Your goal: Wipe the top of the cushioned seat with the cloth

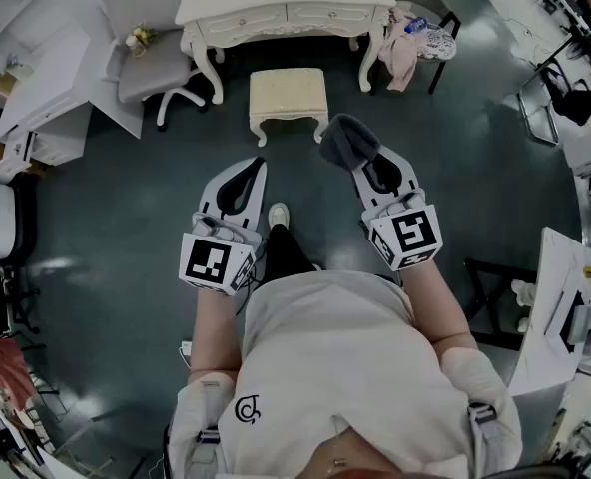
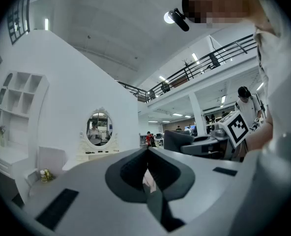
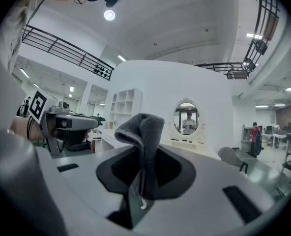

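A: What is the right gripper (image 1: 363, 165) doing?

B: It is clamping the cloth (image 1: 346, 140); its jaws are pinching a low fold while the rest is flopping over the tips; the left gripper (image 2: 148, 153) is carrying nothing, its jaws pressing together.

A: And the seat (image 1: 289, 92)?

B: It is standing ahead of both grippers, apart from them; the cloth is hanging near its near right corner, not touching; the dresser (image 1: 286, 6) is sitting just behind the seat, and a chair (image 1: 144, 63) is off to the seat's left.

A: What am I risking from here?

B: I am guessing the cloth may be slipping free once drag is pulling on that small pinched fold; bunched like that, it is probably covering only a strip per pass; hard pressing may be shoving the light seat toward the dresser, since nothing is bracing it.

A: Any writing?

B: None that I am managing to read; only patterned squares on the cubes (image 1: 216, 262) and a small emblem on the shirt (image 1: 247, 408).
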A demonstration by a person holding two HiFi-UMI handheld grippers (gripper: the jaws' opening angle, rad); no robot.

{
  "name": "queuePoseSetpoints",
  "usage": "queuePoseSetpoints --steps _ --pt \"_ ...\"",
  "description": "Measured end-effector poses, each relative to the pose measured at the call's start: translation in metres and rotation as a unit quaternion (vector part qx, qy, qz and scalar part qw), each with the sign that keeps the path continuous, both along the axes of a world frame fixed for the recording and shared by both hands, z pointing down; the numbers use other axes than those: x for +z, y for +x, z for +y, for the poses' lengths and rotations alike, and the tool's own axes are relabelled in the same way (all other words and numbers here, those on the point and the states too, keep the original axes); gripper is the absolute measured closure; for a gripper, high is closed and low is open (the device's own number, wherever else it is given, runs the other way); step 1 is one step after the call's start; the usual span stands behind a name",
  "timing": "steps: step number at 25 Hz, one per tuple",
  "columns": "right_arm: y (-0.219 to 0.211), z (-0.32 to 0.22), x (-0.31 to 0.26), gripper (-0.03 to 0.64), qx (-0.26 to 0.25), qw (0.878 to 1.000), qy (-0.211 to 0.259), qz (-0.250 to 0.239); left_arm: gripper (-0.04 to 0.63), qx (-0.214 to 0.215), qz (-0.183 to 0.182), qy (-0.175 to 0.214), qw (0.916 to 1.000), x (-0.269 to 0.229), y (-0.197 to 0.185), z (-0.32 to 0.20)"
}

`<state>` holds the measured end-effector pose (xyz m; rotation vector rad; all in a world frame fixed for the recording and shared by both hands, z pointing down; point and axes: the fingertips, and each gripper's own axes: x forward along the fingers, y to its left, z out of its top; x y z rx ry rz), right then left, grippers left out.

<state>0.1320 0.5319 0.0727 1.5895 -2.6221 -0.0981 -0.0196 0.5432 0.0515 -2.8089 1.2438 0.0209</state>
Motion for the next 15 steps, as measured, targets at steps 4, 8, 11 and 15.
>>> queuePoseSetpoints --steps 4,8,11,15 --pt "0.002 0.001 0.002 0.543 -0.002 1.0 -0.005 -0.002 0.583 0.001 -0.004 -0.001 1.0 0.001 0.004 0.001" --pt "0.002 0.002 0.007 0.543 -0.004 1.0 -0.007 -0.005 0.583 0.001 -0.002 -0.003 1.0 0.002 0.005 0.002" --pt "0.0 -0.001 0.008 0.543 -0.003 1.0 -0.007 -0.003 0.583 0.001 0.001 -0.004 1.0 0.001 0.004 -0.004" --pt "-0.003 -0.007 0.009 0.541 -0.005 1.0 -0.004 0.003 0.583 0.005 -0.002 -0.009 0.9999 0.004 0.005 -0.011"
